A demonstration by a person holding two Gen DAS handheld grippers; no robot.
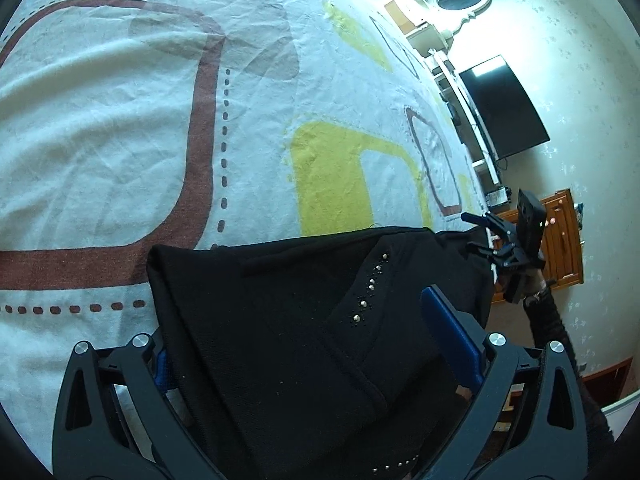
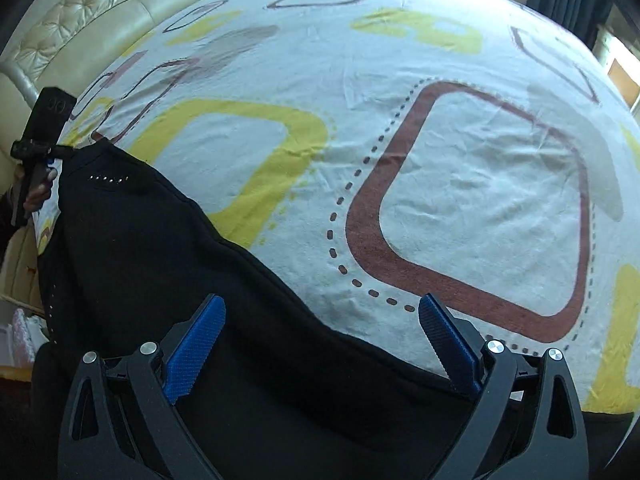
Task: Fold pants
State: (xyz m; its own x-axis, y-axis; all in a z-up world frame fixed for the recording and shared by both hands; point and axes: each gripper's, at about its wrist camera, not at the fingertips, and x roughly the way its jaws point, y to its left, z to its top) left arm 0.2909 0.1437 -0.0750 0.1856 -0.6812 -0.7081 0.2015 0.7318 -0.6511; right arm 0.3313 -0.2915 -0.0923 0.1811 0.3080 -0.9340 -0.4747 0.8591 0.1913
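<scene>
Black pants [image 1: 304, 320] with small metal studs lie on a bed sheet [image 1: 120, 140], bunched at the near edge. In the left wrist view the cloth lies over and between the wide-apart blue fingers [image 1: 448, 332]; my left gripper [image 1: 304, 344] is open, its left pad mostly hidden by the cloth. My right gripper shows far right in that view [image 1: 480, 232], at the pants' far corner. In the right wrist view my right gripper [image 2: 320, 336] is open above the pants [image 2: 152, 248], fingers apart. The left gripper [image 2: 40, 148] shows at the far left by the studded edge.
The white sheet [image 2: 460, 184] with yellow and maroon shapes covers the bed. A cream tufted headboard [image 2: 100, 20] runs along the back left. A dark TV [image 1: 504, 108], white shelves and a wooden cabinet [image 1: 560, 240] stand by the wall beyond the bed edge.
</scene>
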